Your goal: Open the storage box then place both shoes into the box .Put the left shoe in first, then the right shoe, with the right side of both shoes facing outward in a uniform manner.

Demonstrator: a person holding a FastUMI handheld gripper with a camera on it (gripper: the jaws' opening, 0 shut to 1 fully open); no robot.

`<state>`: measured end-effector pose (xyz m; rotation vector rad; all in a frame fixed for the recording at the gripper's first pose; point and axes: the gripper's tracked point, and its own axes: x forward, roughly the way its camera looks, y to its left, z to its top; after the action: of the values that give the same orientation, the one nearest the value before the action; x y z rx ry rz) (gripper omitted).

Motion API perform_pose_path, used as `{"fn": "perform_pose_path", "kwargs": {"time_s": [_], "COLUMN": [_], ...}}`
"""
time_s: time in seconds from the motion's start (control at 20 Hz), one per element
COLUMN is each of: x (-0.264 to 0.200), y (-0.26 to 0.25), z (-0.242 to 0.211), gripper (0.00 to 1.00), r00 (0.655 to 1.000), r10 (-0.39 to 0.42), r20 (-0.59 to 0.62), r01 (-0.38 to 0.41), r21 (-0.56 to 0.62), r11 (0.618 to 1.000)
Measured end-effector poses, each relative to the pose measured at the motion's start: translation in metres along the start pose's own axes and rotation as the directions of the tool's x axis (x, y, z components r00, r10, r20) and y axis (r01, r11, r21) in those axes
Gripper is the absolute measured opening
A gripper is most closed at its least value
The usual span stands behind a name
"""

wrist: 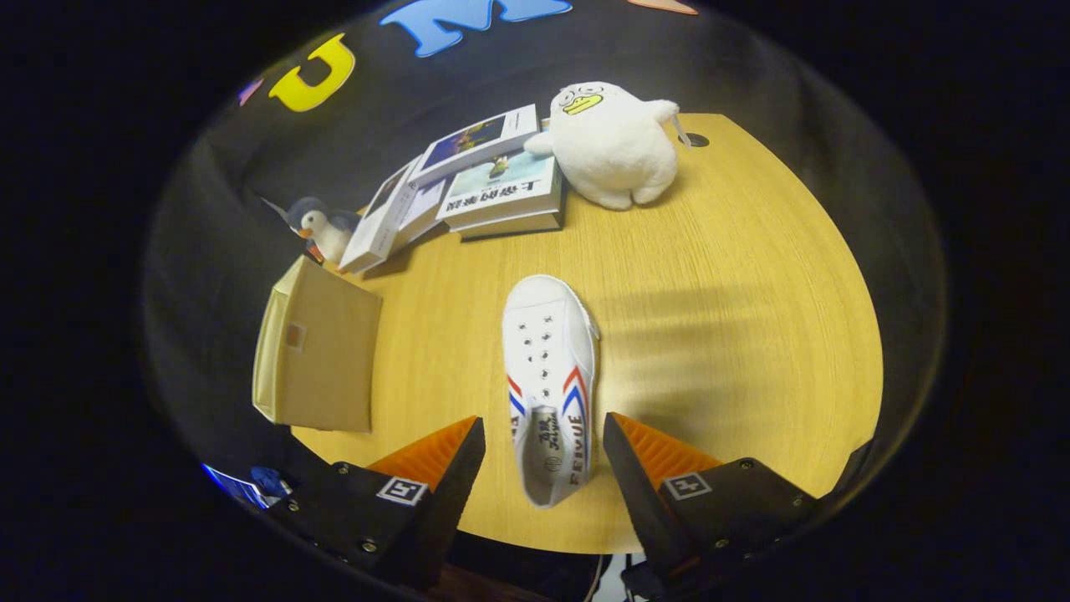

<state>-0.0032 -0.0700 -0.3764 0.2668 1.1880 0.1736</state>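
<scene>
Tabletop: light wood-grain surface with a rounded outline, evenly lit, and a soft band of shadow crossing it to the right of the shoe. A small dark round opening sits near its far edge, just beside the white plush toy. The booth's black cloth wall rises behind and around the surface.

Hand-held gripper: fingers spread wide, pressing on nothing. The heel end of the white shoe lies between them with a gap on either side; the toe points away, beyond the fingertips. Whether the fingers hang above the shoe or stand level with it cannot be told.

Shoe: single white canvas shoe, red and blue stripes on its sides, eyelets without laces, lying sole down near the middle of the tabletop.

Storage box: tan, at the left edge of the tabletop, well apart from the shoe, a small tab on its visible face. Whether it is open cannot be told.

Far side: a stack of books, some leaning, a small penguin figure to their left, and a white duck-faced plush toy touching the books on their right.
</scene>
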Motion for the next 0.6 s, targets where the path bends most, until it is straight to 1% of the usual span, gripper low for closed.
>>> {"fn": "perform_pose_path", "kwargs": {"time_s": [0.05, 0.2, 0.25, 0.35, 0.45, 0.55, 0.6], "x": [0.003, 0.023, 0.03, 0.042, 0.049, 0.057, 0.065], "y": [0.0, -0.006, -0.008, -0.015, -0.021, -0.03, -0.028], "z": [-0.001, -0.005, -0.005, -0.006, -0.006, -0.009, -0.013], "gripper": [0.8, 0.79, 0.76, 0.76, 0.76, 0.68, 0.62], "r00": [1.0, 0.998, 0.998, 0.995, 0.995, 0.99, 0.99], "r10": [-0.005, -0.023, -0.032, -0.055, -0.044, -0.076, -0.066], "r20": [-0.016, -0.052, -0.061, -0.078, -0.091, -0.118, -0.121], "r01": [0.005, 0.022, 0.031, 0.051, 0.038, 0.066, 0.059], "r21": [-0.008, -0.023, -0.025, -0.048, -0.066, -0.086, -0.066], "r11": [1.0, 1.0, 0.999, 0.997, 0.997, 0.994, 0.996]}}
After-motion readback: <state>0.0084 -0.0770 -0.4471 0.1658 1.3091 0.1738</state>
